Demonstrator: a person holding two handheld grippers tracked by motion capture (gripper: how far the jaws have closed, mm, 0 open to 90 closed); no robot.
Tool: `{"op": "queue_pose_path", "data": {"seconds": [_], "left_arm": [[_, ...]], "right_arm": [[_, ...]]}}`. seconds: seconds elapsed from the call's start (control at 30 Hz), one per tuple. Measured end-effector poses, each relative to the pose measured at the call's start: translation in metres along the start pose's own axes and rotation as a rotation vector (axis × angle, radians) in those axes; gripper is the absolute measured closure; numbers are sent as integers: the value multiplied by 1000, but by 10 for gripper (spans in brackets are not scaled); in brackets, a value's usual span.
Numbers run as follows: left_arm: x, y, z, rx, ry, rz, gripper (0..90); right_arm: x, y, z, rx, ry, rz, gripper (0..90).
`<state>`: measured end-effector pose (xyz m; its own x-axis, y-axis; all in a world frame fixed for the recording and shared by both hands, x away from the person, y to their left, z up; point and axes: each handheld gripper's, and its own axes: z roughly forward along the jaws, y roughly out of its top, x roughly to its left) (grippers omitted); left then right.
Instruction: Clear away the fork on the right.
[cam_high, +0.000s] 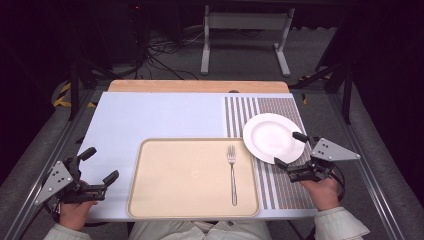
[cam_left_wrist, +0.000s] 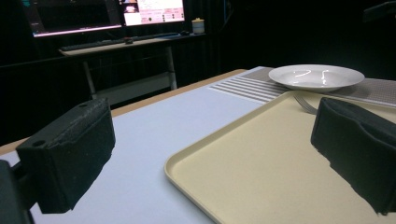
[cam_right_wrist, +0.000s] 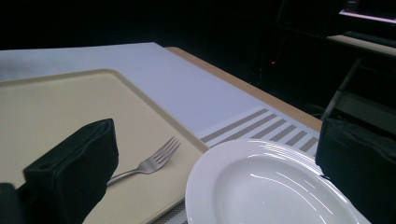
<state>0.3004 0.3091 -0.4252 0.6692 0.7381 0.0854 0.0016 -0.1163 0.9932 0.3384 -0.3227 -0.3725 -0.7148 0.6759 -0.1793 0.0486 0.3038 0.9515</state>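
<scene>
Fork (cam_high: 232, 172) lying in tray (cam_high: 165, 200); plate (cam_high: 272, 136) empty.

Dark room w/ grey carpet floor (cam_high: 165, 60), white desk frame (cam_high: 245, 22), cables (cam_high: 165, 47), lit monitors (cam_left_wrist: 152, 10) on desk.

glossy white plate (cam_right_wrist: 275, 186), shiny metal fork (cam_right_wrist: 149, 163), matt beige tray (cam_high: 165, 200)
</scene>
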Motion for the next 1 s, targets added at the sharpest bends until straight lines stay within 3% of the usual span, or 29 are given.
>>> {"op": "queue_pose_path", "data": {"seconds": [0.23, 0.37, 0.57, 0.7, 0.87, 1.0], "left_arm": [[1, 0, 0, -1, -1, 2, 4], [2, 0, -1, -4, 2, 2, 4], [2, 0, -2, -5, 4, 0, 4], [3, -1, -2, -6, 2, 0, 4], [5, -2, -2, -4, -4, -8, 4], [6, -2, -2, -9, -7, -17, 4]], "right_arm": [[-1, -13, -9, -46, -16, 18, 0], [-2, -21, -11, -27, -28, 26, 0], [-3, -36, -13, -61, -23, 44, 0], [-2, -44, -11, -39, -46, 50, 0], [-2, -51, -9, -42, -45, 68, 0], [-4, -60, -3, -15, -40, 92, 1]]}}
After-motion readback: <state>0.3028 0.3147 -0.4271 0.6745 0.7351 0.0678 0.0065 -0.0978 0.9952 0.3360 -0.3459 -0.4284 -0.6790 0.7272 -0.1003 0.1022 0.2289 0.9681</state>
